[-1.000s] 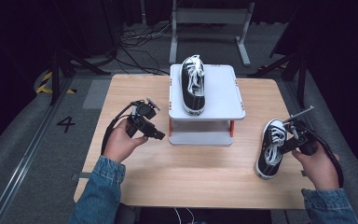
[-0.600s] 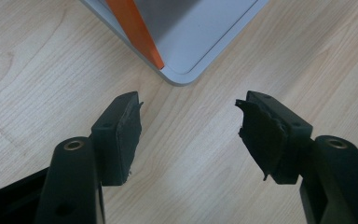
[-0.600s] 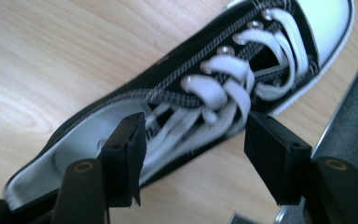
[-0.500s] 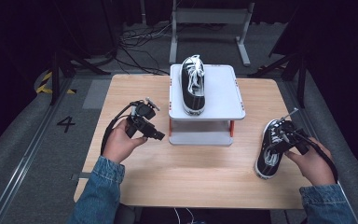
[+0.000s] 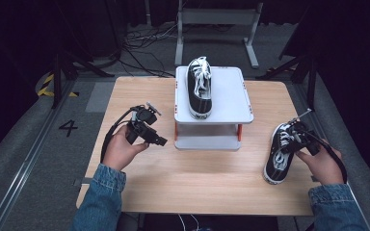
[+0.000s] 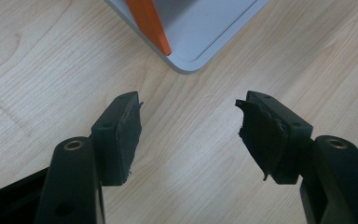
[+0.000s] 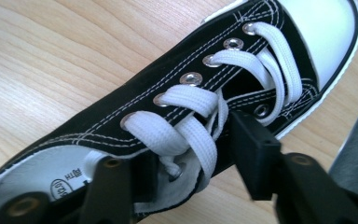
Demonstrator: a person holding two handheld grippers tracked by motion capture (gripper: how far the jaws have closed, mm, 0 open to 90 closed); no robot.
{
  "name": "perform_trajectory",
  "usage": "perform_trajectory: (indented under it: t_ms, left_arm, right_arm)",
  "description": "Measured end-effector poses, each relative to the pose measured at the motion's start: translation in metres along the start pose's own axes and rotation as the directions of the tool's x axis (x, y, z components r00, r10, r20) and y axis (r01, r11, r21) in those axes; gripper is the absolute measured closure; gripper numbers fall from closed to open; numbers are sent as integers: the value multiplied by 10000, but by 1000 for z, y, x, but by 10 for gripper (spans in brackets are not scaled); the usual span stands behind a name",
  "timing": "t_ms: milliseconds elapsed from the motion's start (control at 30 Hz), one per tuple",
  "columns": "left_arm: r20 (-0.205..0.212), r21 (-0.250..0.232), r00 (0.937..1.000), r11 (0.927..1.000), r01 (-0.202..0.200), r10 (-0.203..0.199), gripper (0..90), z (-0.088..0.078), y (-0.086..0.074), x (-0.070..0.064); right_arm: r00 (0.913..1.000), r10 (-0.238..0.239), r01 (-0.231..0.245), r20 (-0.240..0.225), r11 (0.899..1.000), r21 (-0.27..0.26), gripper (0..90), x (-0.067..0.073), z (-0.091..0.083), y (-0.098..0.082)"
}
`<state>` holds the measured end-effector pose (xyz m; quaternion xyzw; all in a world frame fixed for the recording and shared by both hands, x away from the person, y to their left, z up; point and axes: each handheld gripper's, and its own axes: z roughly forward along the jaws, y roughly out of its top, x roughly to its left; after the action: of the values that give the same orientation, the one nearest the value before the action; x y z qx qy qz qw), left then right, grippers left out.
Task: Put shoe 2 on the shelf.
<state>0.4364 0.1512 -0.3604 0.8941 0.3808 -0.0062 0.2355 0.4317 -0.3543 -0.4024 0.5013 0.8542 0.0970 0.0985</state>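
Right gripper view: right claw (image 7: 191, 158) closing astride sneaker (image 7: 177, 98).

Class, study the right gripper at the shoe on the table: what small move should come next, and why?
Probably close the right gripper fully on the shoe. One jaw sits inside its opening, the other outside the laced side; they have just been closing, but no firm pinch shows. The matching shoe on the rack suggests this one goes beside it.

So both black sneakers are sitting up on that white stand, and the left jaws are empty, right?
Not both. One sneaker sits on the white stand; the other sneaker lies on the table, with the right gripper at its laces, as the high view shows. The left gripper is indeed empty.
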Motion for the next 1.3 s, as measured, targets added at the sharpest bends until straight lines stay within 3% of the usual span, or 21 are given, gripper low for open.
perform_trajectory:
  t_ms: [233, 367, 467, 667, 1100, 1300]
  left_arm:
    - [-142, -130, 9995, 9996, 268, -269, 382, -8, -11, 4]
    - [-150, -235, 9990, 9989, 408, -411, 383, -11, -16, 5]
    - [-218, -252, 9985, 9985, 495, -500, 383, -13, -19, 7]
    - [-249, -370, 9979, 9976, 583, -592, 384, -17, -23, 8]
    - [-295, -499, 9966, 9959, 752, -768, 384, -22, -29, 13]
    - [-284, -501, 9967, 9960, 745, -760, 384, -22, -29, 13]
  right_arm:
    - [9949, 741, -738, -687, 9972, 71, 736, -12, -8, 3]
    - [9843, 1383, -1379, -1093, 9904, 107, 761, -23, -14, 5]
    - [9825, 1562, -1554, -1020, 9877, 152, 767, -26, -18, 8]
    - [9808, 1543, -1525, -1194, 9880, 245, 769, -29, -31, 17]
    - [9927, 1046, -1044, -602, 9945, 67, 769, -22, -75, 45]
    - [9939, 984, -995, -489, 9948, -194, 768, -18, -95, 54]
